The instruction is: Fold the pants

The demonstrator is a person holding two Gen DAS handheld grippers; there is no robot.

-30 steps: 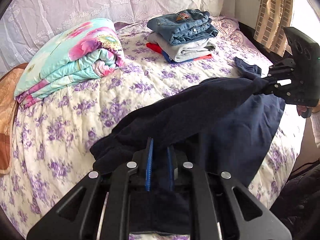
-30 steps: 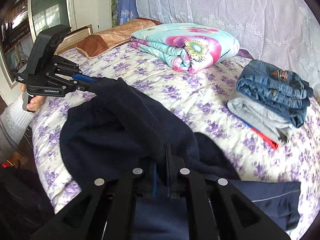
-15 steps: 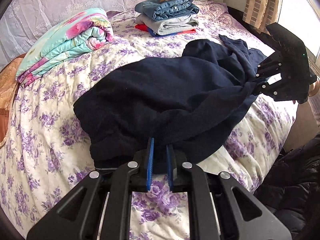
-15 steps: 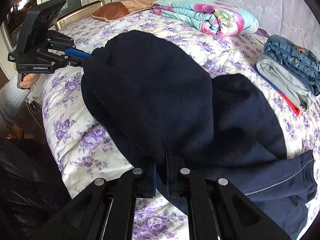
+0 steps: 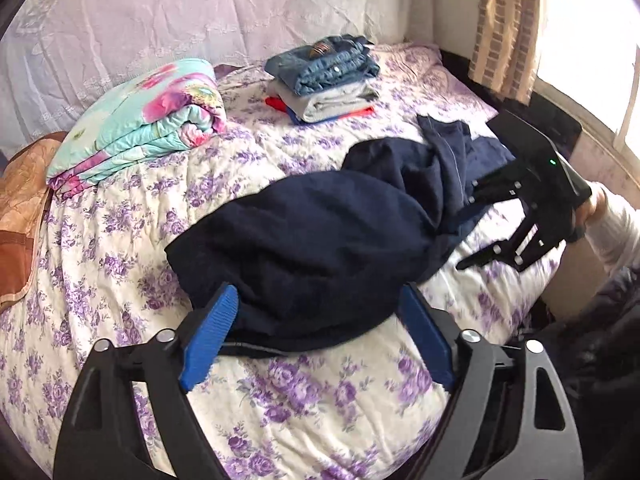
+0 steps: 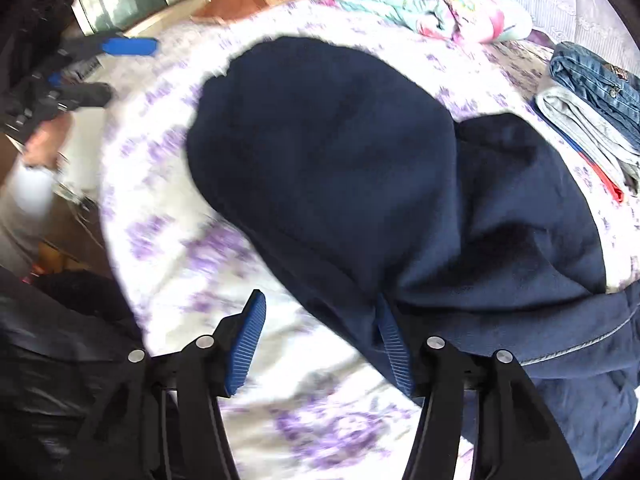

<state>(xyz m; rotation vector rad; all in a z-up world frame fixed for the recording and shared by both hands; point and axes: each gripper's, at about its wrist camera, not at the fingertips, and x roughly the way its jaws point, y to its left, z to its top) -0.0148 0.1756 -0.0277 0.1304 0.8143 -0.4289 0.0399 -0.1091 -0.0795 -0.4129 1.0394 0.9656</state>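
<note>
Both grippers have just been opening and have let go of the navy pants (image 5: 320,240), which a second ago hung stretched between them and now lie in a rumpled heap on the bed (image 5: 120,240). In the left wrist view the left gripper (image 5: 316,344) stands wide, the near hem between its pads but not pressed. The right gripper (image 6: 320,344) is also released, one pad under a fold. The long axis of the heap runs from lower left to upper right of the left view, so each end lies near one gripper. Only the right view shows the piped edge at lower right; only the left view shows the bunched far end.
</note>
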